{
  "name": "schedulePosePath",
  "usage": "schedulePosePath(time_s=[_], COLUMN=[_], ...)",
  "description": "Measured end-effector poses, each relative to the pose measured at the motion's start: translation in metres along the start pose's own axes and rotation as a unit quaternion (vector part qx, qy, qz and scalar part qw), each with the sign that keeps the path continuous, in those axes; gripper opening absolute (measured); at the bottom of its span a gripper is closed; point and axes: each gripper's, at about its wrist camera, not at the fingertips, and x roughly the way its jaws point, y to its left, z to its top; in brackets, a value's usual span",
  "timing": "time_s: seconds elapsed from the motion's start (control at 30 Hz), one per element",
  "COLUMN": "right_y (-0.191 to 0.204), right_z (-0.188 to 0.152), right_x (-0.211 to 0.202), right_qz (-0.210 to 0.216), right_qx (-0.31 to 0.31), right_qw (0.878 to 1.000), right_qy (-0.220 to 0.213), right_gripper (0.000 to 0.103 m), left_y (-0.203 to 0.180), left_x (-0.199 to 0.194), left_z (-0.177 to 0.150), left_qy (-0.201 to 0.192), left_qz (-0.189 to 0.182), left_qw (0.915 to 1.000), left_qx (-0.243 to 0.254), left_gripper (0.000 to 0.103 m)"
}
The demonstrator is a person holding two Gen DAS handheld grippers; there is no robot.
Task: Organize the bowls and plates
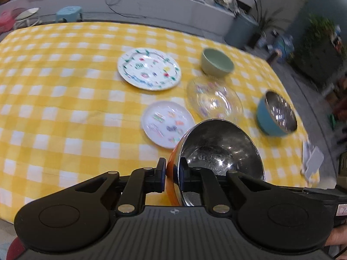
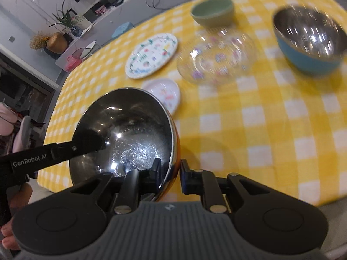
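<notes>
My left claw [image 1: 172, 178] and right claw [image 2: 170, 176] both grasp the orange bowl's [image 1: 219, 147] rim, lower centre of frame.

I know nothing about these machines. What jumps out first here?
A shiny orange bowl hangs tilted over the yellow checked tablecloth, pinched at opposite rims by the left claw and the right claw. Beyond it sit patterned plates, a glass bowl and a blue bowl.

Ahead of your fingers, the checked-cloth bench [image 1: 65, 108] carries two patterned plates [image 1: 149, 72], a glass bowl [image 1: 214, 101], a green bowl [image 1: 216, 62] and a blue bowl [image 1: 276, 117].
</notes>
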Motion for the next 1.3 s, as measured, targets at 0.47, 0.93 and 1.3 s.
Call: schedulePosePath(time_s=[0.47, 0.93, 1.3], right_y=[-0.016, -0.014, -0.012], right_z=[-0.017, -0.017, -0.004], right_x=[0.020, 0.022, 0.018], right_qz=[-0.002, 0.005, -0.016], right_qx=[0.007, 0.003, -0.025], right_qw=[0.999, 0.999, 1.000], right_qy=[0.044, 0.044, 0.005], right_gripper=[0.018, 0.023, 0.022], left_y=[0.000, 0.002, -0.007], left_x=[0.026, 0.037, 0.048], left_z=[-0.008, -0.009, -0.010], left_qy=[0.060, 0.077, 0.078], left_qz=[0.010, 0.032, 0.049], left_qw=[0.9981, 0.9965, 0.9957], left_qx=[0.012, 0.007, 0.005], left_gripper=[0.013, 0.014, 0.017])
